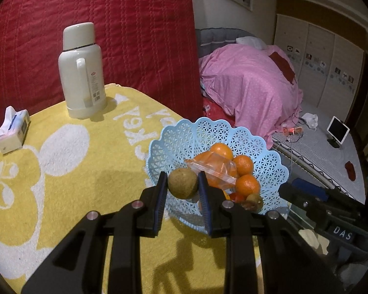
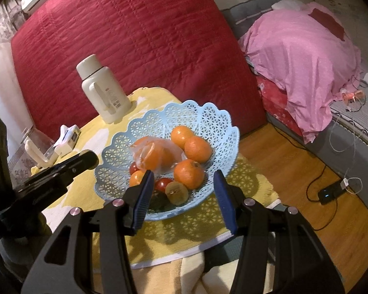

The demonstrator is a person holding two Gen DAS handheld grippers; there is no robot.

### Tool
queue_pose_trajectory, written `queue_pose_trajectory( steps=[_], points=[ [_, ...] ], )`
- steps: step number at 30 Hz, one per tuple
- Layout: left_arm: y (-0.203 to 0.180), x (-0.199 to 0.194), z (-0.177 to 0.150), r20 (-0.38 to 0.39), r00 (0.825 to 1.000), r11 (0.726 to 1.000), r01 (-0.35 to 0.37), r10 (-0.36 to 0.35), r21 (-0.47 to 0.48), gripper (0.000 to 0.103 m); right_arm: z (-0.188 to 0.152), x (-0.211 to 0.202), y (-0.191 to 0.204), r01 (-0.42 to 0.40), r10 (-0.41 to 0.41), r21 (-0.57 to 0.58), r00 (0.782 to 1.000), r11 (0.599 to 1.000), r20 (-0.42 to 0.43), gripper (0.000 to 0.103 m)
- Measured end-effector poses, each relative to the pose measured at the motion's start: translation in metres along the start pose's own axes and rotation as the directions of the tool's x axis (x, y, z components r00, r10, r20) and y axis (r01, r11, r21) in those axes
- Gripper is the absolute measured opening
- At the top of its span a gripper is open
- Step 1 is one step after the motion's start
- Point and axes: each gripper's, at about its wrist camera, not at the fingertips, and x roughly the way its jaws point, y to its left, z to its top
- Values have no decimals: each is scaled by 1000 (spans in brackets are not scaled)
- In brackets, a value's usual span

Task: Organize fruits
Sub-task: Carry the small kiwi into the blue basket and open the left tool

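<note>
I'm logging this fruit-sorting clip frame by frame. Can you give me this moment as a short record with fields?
left gripper: shut on a kiwi, held above the basket's near rim
right gripper: open, empty, in front of the basket
basket: light blue, holds oranges, a bagged orange, another kiwi
surface: yellow towel
nearby: white thermos

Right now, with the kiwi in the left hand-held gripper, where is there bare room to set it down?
Free: the yellow towel between thermos, tissue box and blue basket. Crowded: the basket's middle, with oranges, a bagged one, and a second kiwi by the near rim.
</note>
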Motion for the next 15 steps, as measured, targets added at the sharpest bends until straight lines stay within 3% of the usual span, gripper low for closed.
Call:
queue_pose_trajectory(
  steps=[13,15],
  points=[
    [-3,13,-3,-24,1000,1000,-1,1,10,25,4,-6,-4,23,-23,3,999,1000,27,53],
    [-4,17,-4,-33,999,1000,-1,1,14,26,4,-7,-4,24,-24,5,999,1000,30,60]
  ],
)
